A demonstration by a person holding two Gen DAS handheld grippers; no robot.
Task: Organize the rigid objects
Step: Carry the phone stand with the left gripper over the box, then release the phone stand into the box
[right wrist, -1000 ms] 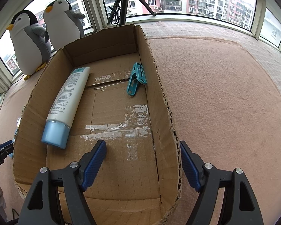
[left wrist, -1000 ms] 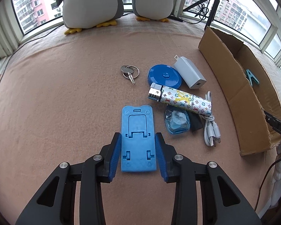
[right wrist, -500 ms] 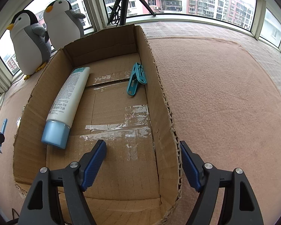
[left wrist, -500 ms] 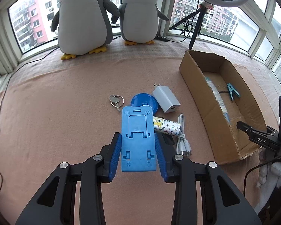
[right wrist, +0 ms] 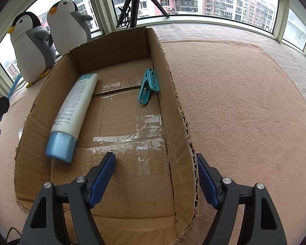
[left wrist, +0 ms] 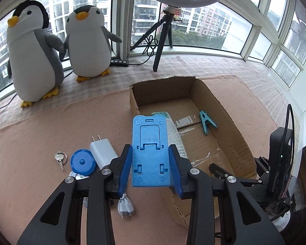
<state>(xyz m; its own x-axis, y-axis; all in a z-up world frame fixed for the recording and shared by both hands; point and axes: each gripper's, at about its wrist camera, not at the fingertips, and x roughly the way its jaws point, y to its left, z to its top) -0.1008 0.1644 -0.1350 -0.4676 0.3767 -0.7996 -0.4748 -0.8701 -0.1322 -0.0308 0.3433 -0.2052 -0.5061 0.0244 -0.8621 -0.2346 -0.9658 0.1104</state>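
My left gripper [left wrist: 150, 163] is shut on a blue folding phone stand [left wrist: 150, 143], gripping its lower half by both side edges and holding it in the air over the near left wall of the cardboard box [left wrist: 232, 122]. Inside the box lie a white tube with a blue cap [right wrist: 75, 110] and a teal clip [right wrist: 149, 85]. My right gripper [right wrist: 155, 163] stands open over the box's near right corner. Its fingers straddle the right wall [right wrist: 179, 112] and hold nothing.
On the pink blanket left of the box lie a white charger [left wrist: 103, 151], a blue round case [left wrist: 82, 162], keys [left wrist: 60, 157] and a white cable [left wrist: 125, 204]. Two plush penguins [left wrist: 36, 61] and a tripod [left wrist: 161, 40] stand by the windows.
My left gripper has lifted the blue stand off the blanket and carried it right, up to the box. The right gripper has not moved.
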